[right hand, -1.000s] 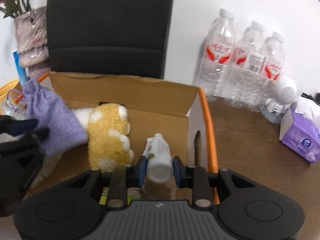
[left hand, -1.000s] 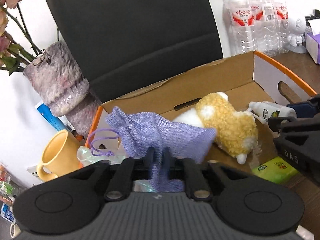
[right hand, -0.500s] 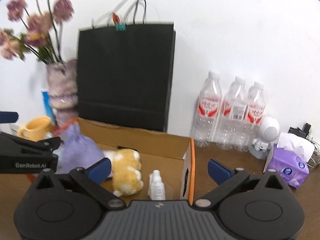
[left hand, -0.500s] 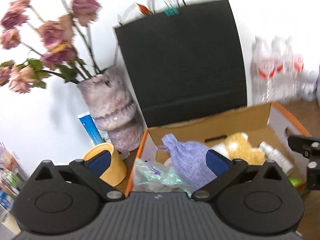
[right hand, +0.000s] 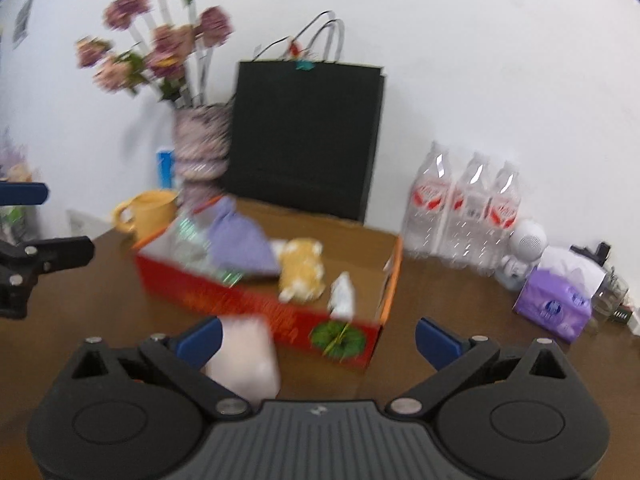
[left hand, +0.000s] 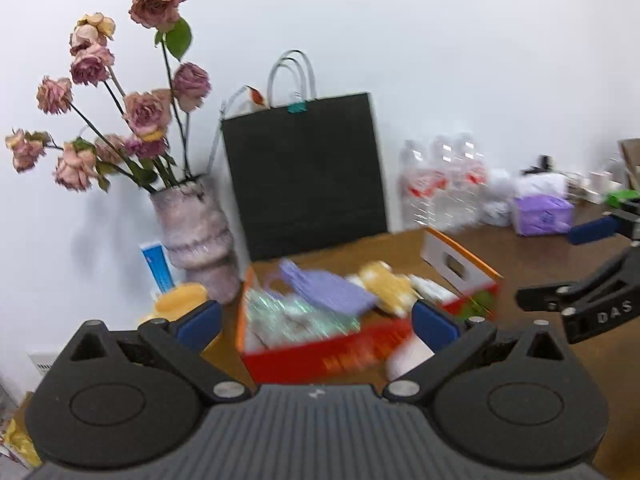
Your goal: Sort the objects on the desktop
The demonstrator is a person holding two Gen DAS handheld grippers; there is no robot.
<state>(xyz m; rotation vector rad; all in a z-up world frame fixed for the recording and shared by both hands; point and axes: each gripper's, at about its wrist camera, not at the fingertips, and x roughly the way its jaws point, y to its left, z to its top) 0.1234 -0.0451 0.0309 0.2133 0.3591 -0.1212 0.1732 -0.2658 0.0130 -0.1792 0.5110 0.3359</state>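
With both sets of jaws spread wide and holding nothing, the left gripper (left hand: 316, 322) and right gripper (right hand: 318, 338) hover over the brown tabletop (right hand: 460, 304) short of the cardboard box (right hand: 276, 314). Inside lie a purple pouch (right hand: 240, 246), a yellow plush toy (right hand: 302, 270) and a small white bottle (right hand: 342, 294). A pale pink object (right hand: 244, 356), blurred beyond naming, sits on the tabletop just outside the box's red front wall. Judged from here, it goes next: centre the right gripper squarely over it, close gently, then lift clear of the wall.
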